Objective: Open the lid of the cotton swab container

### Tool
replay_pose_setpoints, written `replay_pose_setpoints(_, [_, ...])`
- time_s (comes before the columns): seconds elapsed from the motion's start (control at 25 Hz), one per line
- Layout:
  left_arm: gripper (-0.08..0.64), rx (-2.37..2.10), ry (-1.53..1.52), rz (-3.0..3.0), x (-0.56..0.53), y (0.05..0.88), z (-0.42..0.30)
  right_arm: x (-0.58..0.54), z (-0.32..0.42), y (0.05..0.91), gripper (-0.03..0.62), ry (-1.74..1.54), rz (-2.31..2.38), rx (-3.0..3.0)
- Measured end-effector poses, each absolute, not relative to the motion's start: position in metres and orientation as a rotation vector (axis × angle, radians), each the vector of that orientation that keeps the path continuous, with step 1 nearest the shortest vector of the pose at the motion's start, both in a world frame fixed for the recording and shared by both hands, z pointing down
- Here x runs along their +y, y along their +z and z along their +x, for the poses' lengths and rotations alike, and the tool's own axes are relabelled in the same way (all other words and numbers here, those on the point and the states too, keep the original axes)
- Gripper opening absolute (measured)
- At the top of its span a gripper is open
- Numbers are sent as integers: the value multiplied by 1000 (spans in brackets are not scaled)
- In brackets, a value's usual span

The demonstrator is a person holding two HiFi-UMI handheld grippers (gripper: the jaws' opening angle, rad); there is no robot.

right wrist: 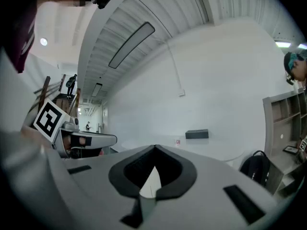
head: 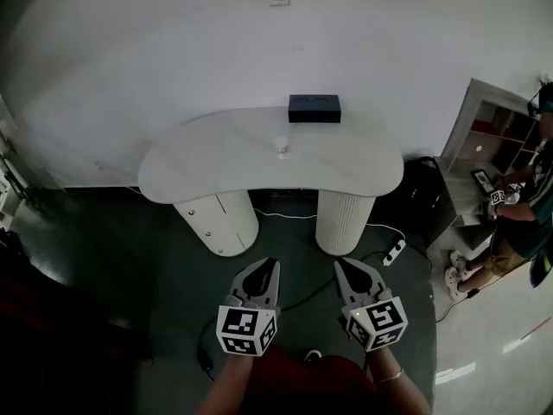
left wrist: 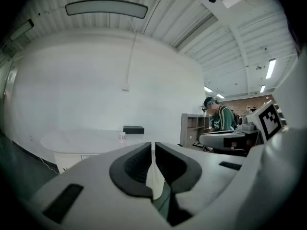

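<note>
Only the approach is in hand, I judge. The room is a white wall (head: 173, 50) and dark floor (head: 130, 275). At twelve o'clock, well ahead, stands a white table (head: 216, 158) with a black box (head: 314, 108) at its far edge. The small cotton swab container (head: 281, 148) sits near the middle. At six o'clock the left gripper (head: 268, 268) and right gripper (head: 343, 268) hang low, jaws together and empty. Next they must reach forward and part.
</note>
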State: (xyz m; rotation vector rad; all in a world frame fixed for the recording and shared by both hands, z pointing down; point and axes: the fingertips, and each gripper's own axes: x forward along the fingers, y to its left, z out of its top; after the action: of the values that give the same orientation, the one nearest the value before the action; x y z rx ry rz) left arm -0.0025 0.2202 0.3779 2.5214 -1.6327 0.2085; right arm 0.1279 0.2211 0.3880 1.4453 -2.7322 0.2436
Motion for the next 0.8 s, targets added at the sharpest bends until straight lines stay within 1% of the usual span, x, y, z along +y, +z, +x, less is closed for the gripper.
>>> replay_pose_setpoints(0.36, [46, -1659, 232, 2507, 210, 384, -1, 209, 134, 393, 15, 267, 1435, -2748])
replay_pose_setpoints(0.8, [48, -1662, 235, 2498, 143, 396, -12, 154, 135, 407, 17, 289, 1469, -2718])
